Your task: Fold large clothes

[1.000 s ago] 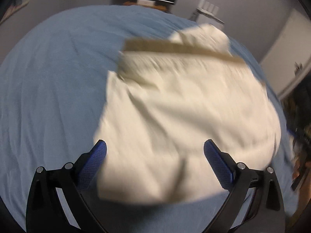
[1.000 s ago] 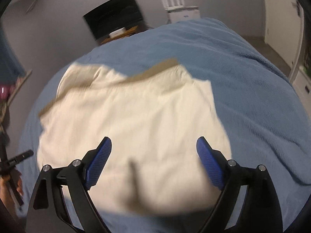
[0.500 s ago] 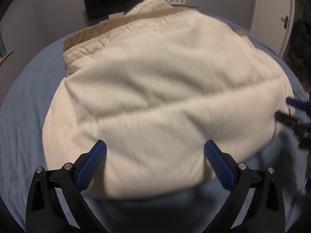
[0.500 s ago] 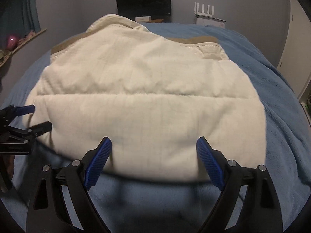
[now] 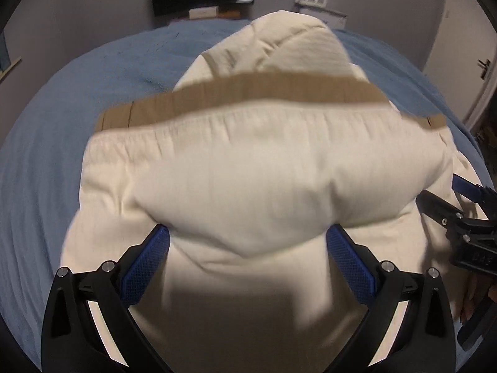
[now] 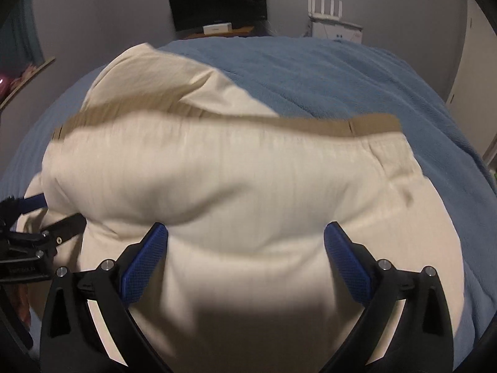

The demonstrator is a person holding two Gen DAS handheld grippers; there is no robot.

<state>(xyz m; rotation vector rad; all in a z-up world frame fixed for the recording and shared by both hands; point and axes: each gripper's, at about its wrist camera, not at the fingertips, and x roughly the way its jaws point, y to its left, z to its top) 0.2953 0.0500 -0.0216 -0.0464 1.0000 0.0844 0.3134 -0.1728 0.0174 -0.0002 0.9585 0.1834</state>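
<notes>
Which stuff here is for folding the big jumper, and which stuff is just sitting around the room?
For the folding:
cream jumper
left gripper, open
right gripper, open, its jaws have just been opening
blue bed cover, where the jumper lies

Just sitting around:
black screen
white router
door handle

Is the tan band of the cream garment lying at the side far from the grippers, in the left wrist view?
Yes: the tan band runs across the far part of the cream garment.
</notes>
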